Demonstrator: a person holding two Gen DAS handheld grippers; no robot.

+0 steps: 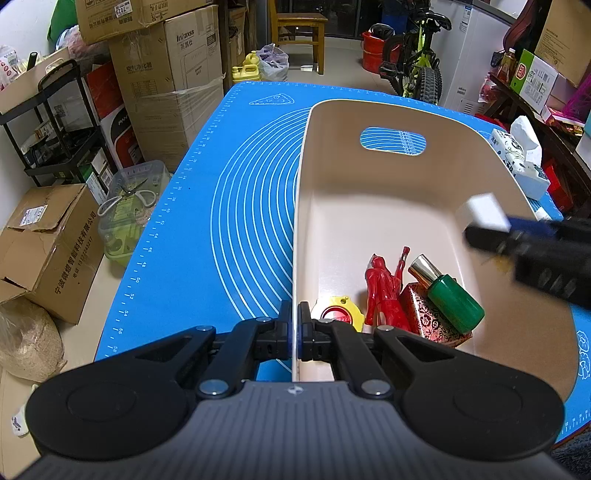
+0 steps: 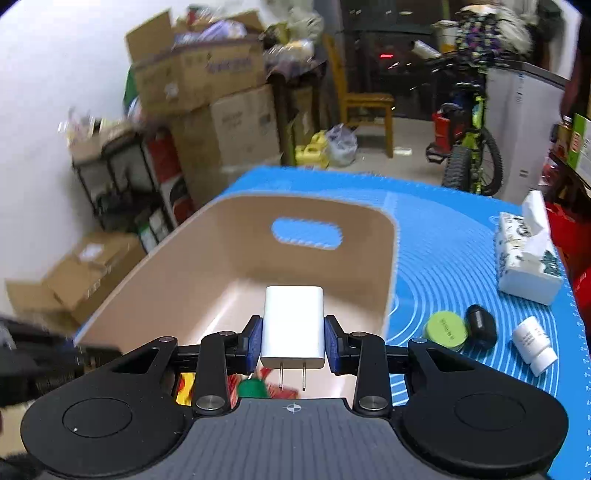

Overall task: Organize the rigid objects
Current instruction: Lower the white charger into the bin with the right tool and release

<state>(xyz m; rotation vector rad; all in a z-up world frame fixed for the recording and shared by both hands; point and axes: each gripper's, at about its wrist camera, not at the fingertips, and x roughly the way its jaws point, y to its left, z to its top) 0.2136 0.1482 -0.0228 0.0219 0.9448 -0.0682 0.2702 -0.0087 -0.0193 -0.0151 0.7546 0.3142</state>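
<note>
Midway through sorting, my right gripper (image 2: 293, 341) clamps a white charger (image 2: 293, 325) above the beige bin (image 2: 207, 258) at frame centre, my left gripper (image 1: 294, 328) pinching its rim, release next.

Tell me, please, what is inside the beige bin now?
The beige bin holds a red figure, a green bottle lying on a red patterned box, and a yellow-red round item. The left gripper hides the near corner.

cardboard boxes (image 1: 162, 74), bicycle (image 1: 417, 62), wooden chair (image 1: 299, 33)
</note>
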